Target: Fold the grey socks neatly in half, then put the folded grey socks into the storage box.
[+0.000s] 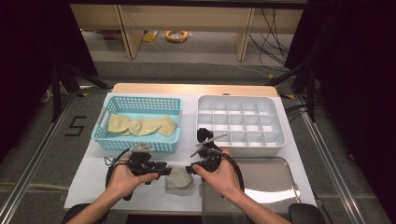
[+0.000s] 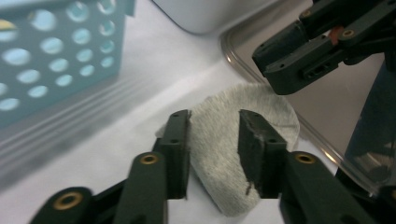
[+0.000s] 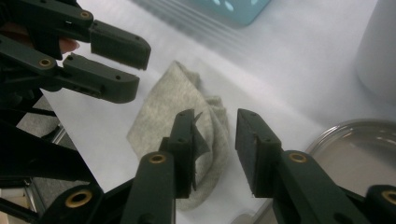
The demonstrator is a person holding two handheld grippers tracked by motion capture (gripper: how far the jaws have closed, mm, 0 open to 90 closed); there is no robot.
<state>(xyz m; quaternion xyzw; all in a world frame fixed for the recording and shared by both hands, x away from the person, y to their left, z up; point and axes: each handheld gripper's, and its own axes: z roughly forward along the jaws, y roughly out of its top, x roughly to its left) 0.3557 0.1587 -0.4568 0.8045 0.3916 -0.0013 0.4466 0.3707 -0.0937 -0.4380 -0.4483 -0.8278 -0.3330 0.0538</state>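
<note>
Near the desk's (image 1: 140,198) front edge, between the 2 hands, a folded grey cloth (image 1: 179,179) lies on white paper beside a steel tray (image 1: 275,179). Left tool (image 2: 214,135) and right tool (image 3: 215,140) both stand open over it, pads clear. Farther back sit a blue basket (image 1: 105,135) and a white divided box (image 1: 280,140).

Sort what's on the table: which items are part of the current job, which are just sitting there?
In the job:
- grey sock, folded, on the white sheet between both tools
- left tool, open
- right tool, open

Lying about:
- blue basket holding yellow socks
- white divider tray
- metal tray
</note>
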